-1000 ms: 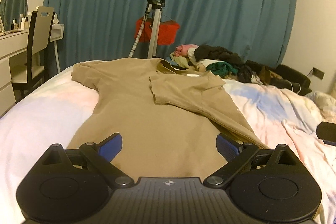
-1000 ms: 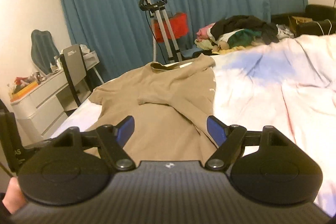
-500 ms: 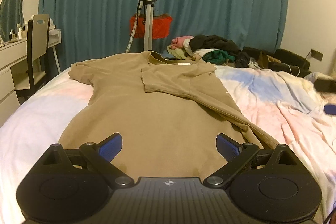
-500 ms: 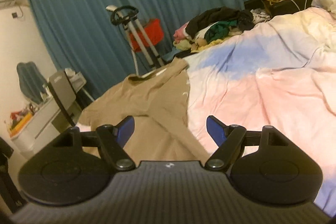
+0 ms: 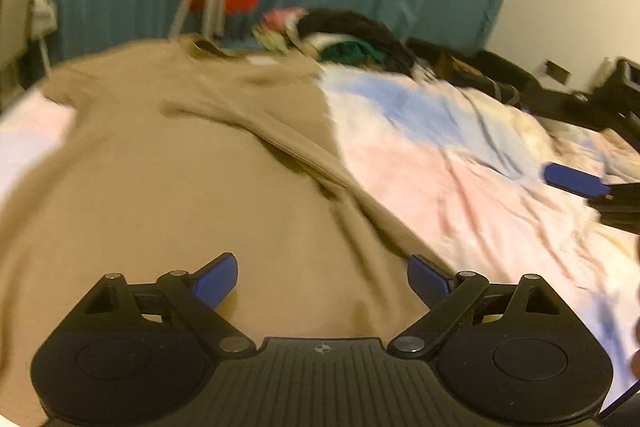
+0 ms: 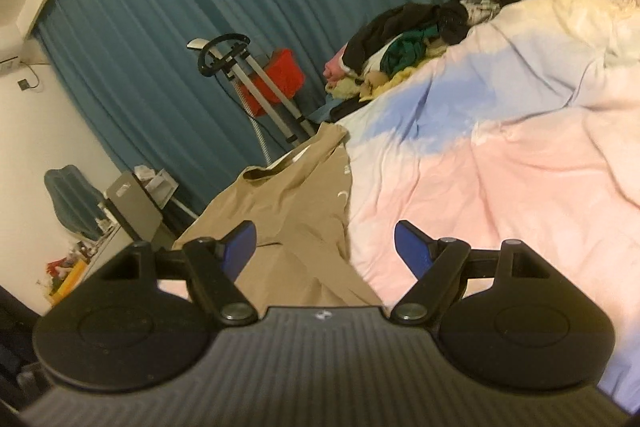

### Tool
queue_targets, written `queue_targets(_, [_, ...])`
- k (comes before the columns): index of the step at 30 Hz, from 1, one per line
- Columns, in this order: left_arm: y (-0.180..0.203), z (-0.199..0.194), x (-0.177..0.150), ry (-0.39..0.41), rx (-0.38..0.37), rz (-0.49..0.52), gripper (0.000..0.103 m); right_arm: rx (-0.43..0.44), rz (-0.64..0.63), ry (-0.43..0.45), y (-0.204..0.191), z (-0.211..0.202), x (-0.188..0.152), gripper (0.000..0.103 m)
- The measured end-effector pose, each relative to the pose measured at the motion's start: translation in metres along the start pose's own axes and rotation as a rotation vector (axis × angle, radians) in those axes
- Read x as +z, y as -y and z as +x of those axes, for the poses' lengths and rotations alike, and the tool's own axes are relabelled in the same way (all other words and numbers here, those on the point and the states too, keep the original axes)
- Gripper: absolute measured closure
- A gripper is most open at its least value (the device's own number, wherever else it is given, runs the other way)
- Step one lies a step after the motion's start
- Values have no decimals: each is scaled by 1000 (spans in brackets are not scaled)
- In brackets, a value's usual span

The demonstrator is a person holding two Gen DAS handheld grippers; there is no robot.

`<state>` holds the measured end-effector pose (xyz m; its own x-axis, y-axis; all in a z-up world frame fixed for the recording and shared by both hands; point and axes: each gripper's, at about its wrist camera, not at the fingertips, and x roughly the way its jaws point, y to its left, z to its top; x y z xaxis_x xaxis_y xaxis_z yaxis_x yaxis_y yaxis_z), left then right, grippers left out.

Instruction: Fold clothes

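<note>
right wrist alone shows the desk [image 6: 100, 247].

A bed [image 6: 500, 195] spread with a rumpled pastel duvet [image 5: 460, 163] of pink, blue and cream patches carries a tan T-shirt [image 5: 160, 187], laid flat with one sleeve folded in across its body and its collar toward the far edge. At that far edge sits a heap of mixed clothes [image 6: 404, 43] (black, green, pink and yellow pieces).
</note>
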<state>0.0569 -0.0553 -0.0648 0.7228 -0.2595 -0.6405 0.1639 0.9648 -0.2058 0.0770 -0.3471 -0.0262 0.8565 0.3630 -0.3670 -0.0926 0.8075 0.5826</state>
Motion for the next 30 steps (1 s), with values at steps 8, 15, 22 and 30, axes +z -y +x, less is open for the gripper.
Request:
queue_targets(8, [33,30,-8,-76,-77,-28,12,15,67,31,21,-10,10,25])
queue_targets(15, [63,45,-13,-127,-190,-21,29,-57,212,91,57,-22,21,24])
queue_targets(22, [100,74,-23,-209,-259,45,31,-85,238,102,66,-22,20,24])
queue_targets(30, [119,102,-45,-274,-147,181,78,-121,181,68,62,-10,16,24])
